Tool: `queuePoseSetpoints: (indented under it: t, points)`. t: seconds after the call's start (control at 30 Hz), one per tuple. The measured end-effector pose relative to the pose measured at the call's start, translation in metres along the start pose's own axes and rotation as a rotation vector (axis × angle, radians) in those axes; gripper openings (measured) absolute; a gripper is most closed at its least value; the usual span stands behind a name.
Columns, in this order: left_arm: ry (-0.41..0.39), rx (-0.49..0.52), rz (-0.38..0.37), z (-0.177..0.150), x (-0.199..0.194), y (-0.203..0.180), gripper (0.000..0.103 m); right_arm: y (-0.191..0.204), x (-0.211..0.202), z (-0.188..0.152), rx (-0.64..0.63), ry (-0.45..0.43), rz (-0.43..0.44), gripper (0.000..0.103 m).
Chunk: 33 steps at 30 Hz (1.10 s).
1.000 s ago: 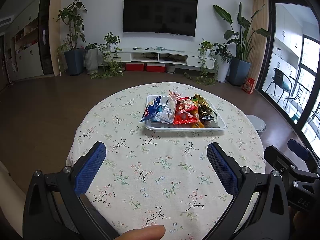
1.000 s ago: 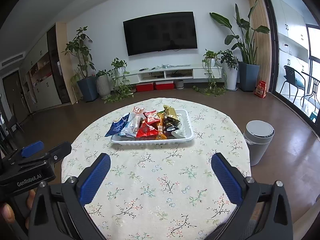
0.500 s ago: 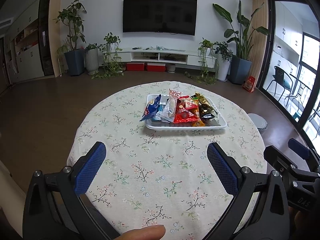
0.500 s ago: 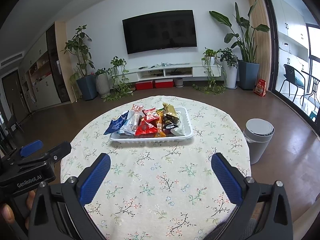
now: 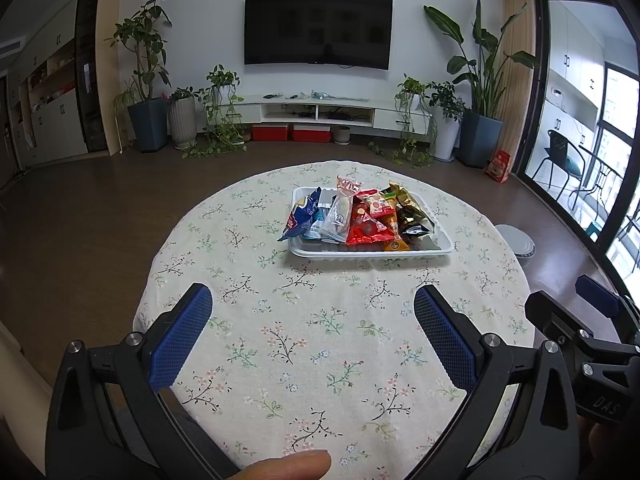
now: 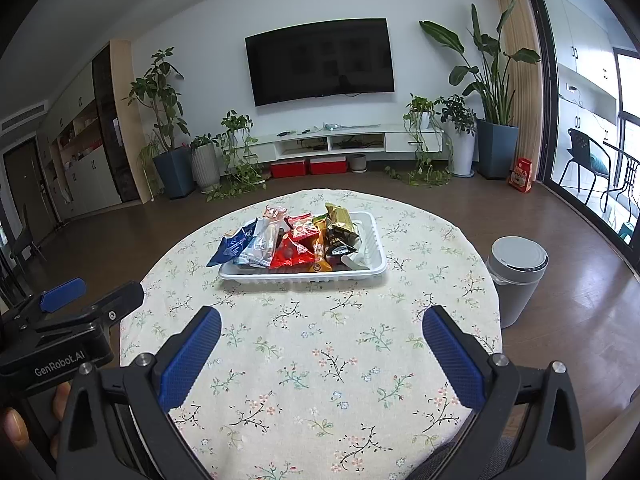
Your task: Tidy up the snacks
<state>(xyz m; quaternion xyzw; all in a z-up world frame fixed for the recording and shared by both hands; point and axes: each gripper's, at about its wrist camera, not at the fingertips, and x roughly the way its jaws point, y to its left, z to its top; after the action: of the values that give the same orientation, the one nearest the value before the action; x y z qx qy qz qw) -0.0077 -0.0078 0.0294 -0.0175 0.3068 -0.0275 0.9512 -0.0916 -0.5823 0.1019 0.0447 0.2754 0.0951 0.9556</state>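
Note:
A white plastic tray [image 5: 400, 254] sits on the far half of a round table with a floral cloth [image 5: 320, 340]. It also shows in the right wrist view [image 6: 372, 268]. It holds a pile of snack packets: a blue one [image 5: 302, 216], a clear one [image 5: 338, 214], a red one [image 5: 366, 230] and a gold one [image 5: 404, 198]. My left gripper [image 5: 313, 302] is open and empty above the near half of the table. My right gripper [image 6: 322, 322] is open and empty beside it, on its right.
A grey lidded bin [image 6: 518, 276] stands on the floor right of the table. A TV [image 5: 318, 30], a low white cabinet [image 5: 320, 114] and potted plants [image 5: 148, 80] line the far wall. Glass doors [image 5: 592, 160] are on the right.
Both grippers have drifted slightly, so the table and tray sit a little differently in the views. Both stay open and empty.

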Motion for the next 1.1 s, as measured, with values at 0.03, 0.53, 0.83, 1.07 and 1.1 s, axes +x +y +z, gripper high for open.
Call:
queuePoseSetpoints:
  t: [0.03, 0.53, 0.83, 1.07, 1.1]
  points:
    - [-0.001, 0.000, -0.001, 0.0002, -0.0010, -0.0013, 0.103, 0.0000, 0.0001, 0.0003, 0.000, 0.001, 0.000, 0.103]
    - [-0.002, 0.002, 0.003, 0.0002, -0.0012, -0.0020, 0.103, -0.0005, -0.0008, 0.0015, 0.000, 0.004, -0.001, 0.103]
    - [-0.003, 0.006, 0.001, -0.0011, -0.0005, -0.0016, 0.103, -0.0014, -0.0028, 0.0007, 0.000, 0.008, -0.001, 0.103]
    - [-0.004, 0.007, 0.001, -0.0010, -0.0011, -0.0021, 0.103, -0.0009, -0.0034, 0.0021, 0.000, 0.009, -0.001, 0.103]
    - [-0.004, 0.007, 0.002, -0.0013, -0.0005, -0.0010, 0.103, -0.0017, -0.0047, 0.0010, -0.001, 0.010, -0.001, 0.103]
